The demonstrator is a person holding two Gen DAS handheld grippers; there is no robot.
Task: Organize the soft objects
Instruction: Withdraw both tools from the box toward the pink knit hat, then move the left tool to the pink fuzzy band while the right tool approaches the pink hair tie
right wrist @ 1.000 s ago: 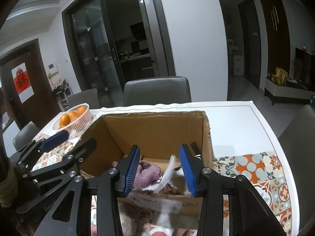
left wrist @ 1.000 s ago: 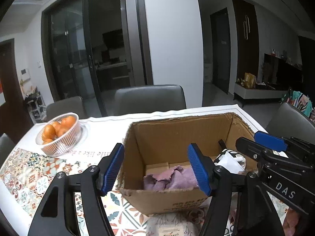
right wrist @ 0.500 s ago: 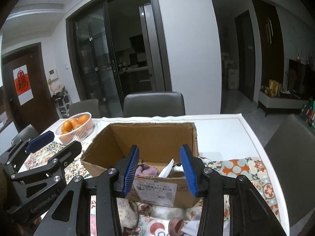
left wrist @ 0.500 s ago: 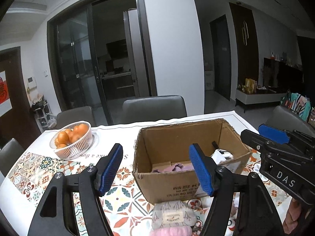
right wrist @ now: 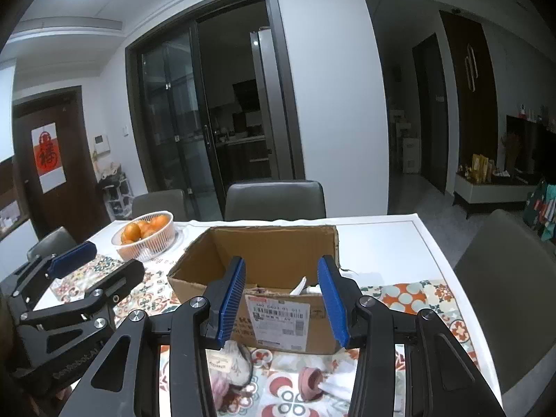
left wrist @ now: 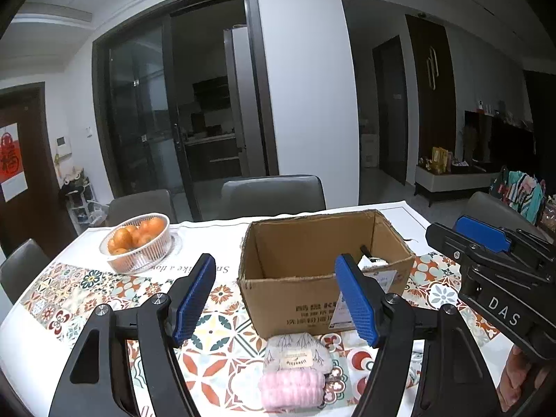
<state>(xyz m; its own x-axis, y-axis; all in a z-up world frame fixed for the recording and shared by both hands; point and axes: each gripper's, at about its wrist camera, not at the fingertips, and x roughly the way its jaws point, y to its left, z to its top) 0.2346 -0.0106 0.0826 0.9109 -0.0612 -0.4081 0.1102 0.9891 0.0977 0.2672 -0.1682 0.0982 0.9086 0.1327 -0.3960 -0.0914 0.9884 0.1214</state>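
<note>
Socks [left wrist: 294,371], rolled into a grey-and-pink bundle, lying low in the middle of the left wrist frame, on the patterned tablecloth [left wrist: 215,340], between the blue pads of the left gripper [left wrist: 276,302] but apart from both. Left gripper hanging spread wide, gripping nothing. Sitting just behind the bundle, at frame centre: cardboard box [left wrist: 299,299], open at the top, with a white item [left wrist: 373,262] poking above its right rim. Showing at the right edge of that frame: right gripper body with one blue pad, black and marked DAS.

Turning to the right wrist frame: right gripper [right wrist: 285,304] also held released, blue pads parted, nothing between them, framing the box's labelled front wall [right wrist: 281,323]. Peeking over the box rim between the pads: a white piece [right wrist: 300,286]. Lying low in the frame, in front of the box: the same sock bundle [right wrist: 226,365] at lower left of centre, partly hidden by the left finger, and a pinkish roll with white cloth [right wrist: 312,380] at lower right of centre. Standing further out at upper left on the table: white basket of oranges [right wrist: 146,234]. Waiting behind the table: grey chairs [right wrist: 274,199].
</note>
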